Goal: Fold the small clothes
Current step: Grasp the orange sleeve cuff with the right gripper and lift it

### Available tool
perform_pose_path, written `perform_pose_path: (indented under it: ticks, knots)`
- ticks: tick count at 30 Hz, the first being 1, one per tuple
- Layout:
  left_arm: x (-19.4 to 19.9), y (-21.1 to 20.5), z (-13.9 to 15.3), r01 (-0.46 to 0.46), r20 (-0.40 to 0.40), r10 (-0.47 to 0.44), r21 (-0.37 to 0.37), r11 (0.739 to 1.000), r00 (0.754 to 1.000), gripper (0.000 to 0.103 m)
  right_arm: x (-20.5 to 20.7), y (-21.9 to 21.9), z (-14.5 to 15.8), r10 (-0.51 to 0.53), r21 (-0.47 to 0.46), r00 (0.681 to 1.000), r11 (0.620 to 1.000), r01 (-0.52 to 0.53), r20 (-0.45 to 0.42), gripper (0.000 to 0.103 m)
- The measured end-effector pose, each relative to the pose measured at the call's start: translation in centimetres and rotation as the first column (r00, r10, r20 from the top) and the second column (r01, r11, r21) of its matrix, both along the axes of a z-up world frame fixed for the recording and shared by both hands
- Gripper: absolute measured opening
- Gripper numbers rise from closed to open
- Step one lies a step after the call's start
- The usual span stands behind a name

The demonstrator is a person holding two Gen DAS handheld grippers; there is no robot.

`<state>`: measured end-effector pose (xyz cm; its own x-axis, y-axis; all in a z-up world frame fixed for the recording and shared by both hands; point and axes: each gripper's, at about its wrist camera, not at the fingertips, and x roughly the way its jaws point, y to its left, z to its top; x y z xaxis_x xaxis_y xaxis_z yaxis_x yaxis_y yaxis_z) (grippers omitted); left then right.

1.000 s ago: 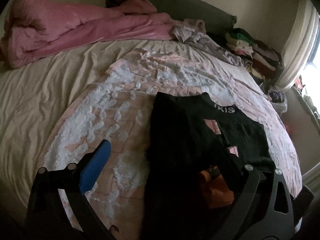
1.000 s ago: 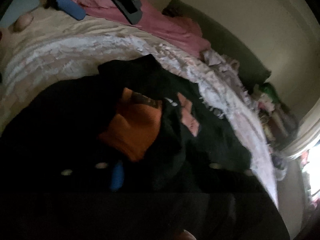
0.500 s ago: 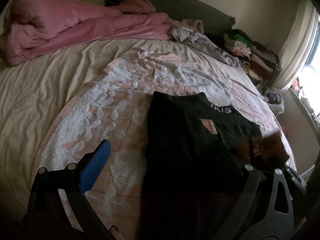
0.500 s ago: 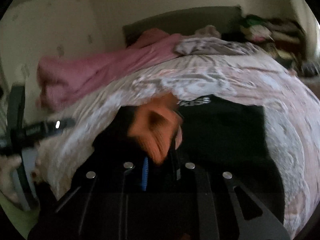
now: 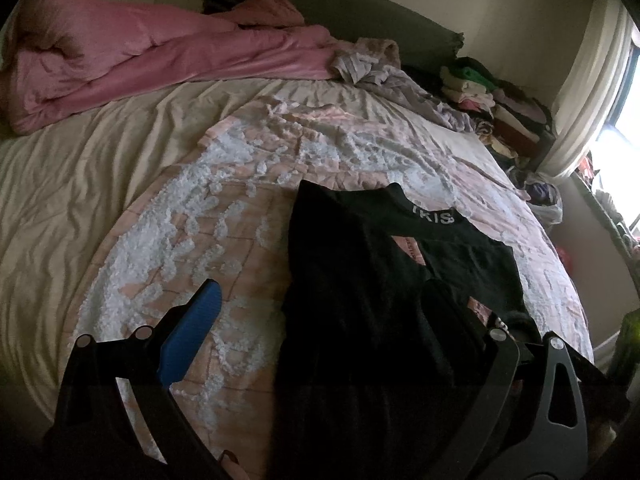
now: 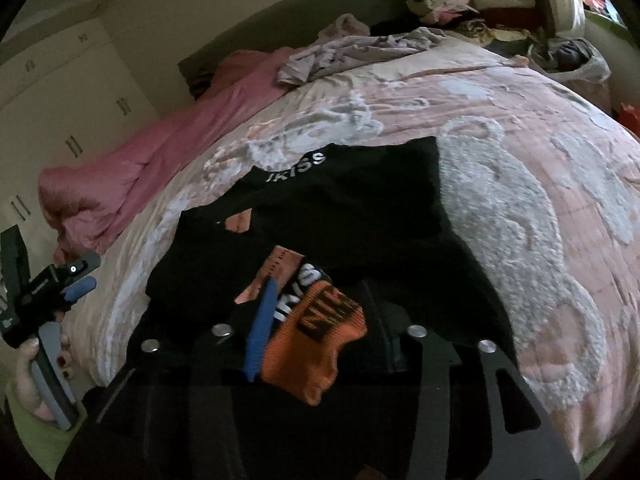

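Observation:
A black top [image 5: 360, 288] with white lettering on its neckband lies on the pink and white quilt [image 5: 200, 232]; in the right wrist view the black top [image 6: 360, 200] shows orange patches. My left gripper [image 5: 320, 320] stands wide open low over the top's left edge, nothing between its fingers. My right gripper [image 6: 320, 320] hovers at the top's near edge. Its jaws are opening, and an orange cuff [image 6: 320, 344] with black and white print sags loose between them, against the blue pad [image 6: 262, 328]. A hand [image 6: 28, 376] holds the left gripper [image 6: 80, 280] at the far left.
A pink duvet [image 5: 140, 52] is bunched along the far side of the bed. Lilac clothes [image 5: 380, 68] lie by the dark headboard [image 5: 360, 12]. Stacked clothes [image 5: 480, 88] and a curtain [image 5: 588, 80] stand at the right. Wardrobe doors [image 6: 60, 100] are behind the bed.
My right gripper rolled upright and swung right, carrying the orange cuff across the black top; its jaws have since parted. The orange part left the left wrist view. The left gripper stayed put.

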<state>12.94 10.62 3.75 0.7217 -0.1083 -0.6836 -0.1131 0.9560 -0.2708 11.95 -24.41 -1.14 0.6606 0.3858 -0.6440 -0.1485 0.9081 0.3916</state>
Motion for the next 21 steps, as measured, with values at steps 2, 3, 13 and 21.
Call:
perform_pose_path:
  ticks: [2,3,13,21]
  knots:
    - [0.0,0.0,0.0,0.003,-0.001,-0.003,0.002,1.000,1.000,0.093,-0.2,-0.2,-0.3,-0.002,-0.007,1.000,1.000,0.002,-0.013,0.050]
    - [0.0,-0.1,0.0,0.006,-0.001,-0.006,0.005,1.000,1.000,0.093,0.0,-0.1,-0.6,0.002,-0.010,1.000,1.000,-0.002,-0.023,0.054]
    - [0.1,-1.2,-0.6,0.035,-0.011,-0.034,0.067,0.997,0.999,0.093,1.3,1.2,-3.9,0.021,-0.001,0.990,1.000,-0.021,-0.141,0.060]
    - [0.5,-1.7,-1.8,0.044,-0.024,-0.042,0.088,0.995,0.999,0.093,2.2,2.1,-4.5,0.018,-0.034,0.993,0.999,-0.022,-0.117,0.052]
